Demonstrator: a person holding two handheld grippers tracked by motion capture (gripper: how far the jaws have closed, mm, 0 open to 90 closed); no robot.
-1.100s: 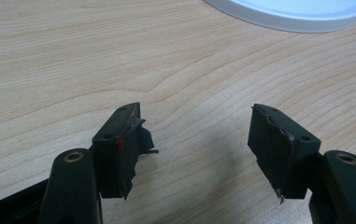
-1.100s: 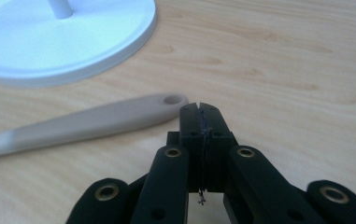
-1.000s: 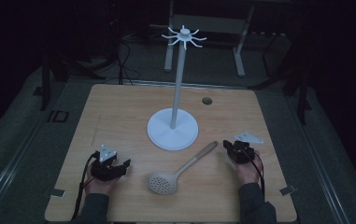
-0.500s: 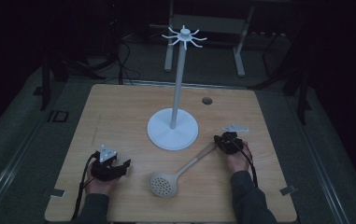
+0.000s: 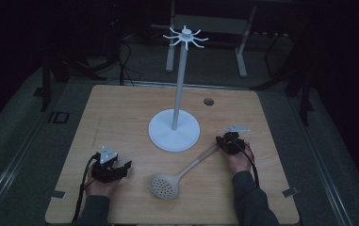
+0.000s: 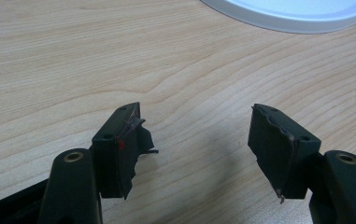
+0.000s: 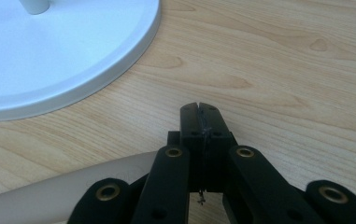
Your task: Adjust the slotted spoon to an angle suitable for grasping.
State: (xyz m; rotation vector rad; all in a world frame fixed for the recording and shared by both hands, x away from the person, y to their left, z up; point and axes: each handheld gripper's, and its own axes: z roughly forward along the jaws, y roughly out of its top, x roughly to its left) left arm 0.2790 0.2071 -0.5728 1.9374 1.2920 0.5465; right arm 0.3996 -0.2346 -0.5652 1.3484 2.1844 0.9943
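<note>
I am noting the slotted spoon [image 5: 182, 173] lying flat on the tabletop [image 5: 120, 117], its bowl at 6 o'clock from the white stand [image 5: 174, 129] and its handle running out toward 4 o'clock. I am keeping the right tool [image 5: 225, 142] at the handle's tip; in the right gripper view its jaws are pressed together with nothing between them, the handle just beside them. I am resting the left tool [image 5: 124, 166] at 8 o'clock from the stand, jaws standing apart over bare wood.
</note>
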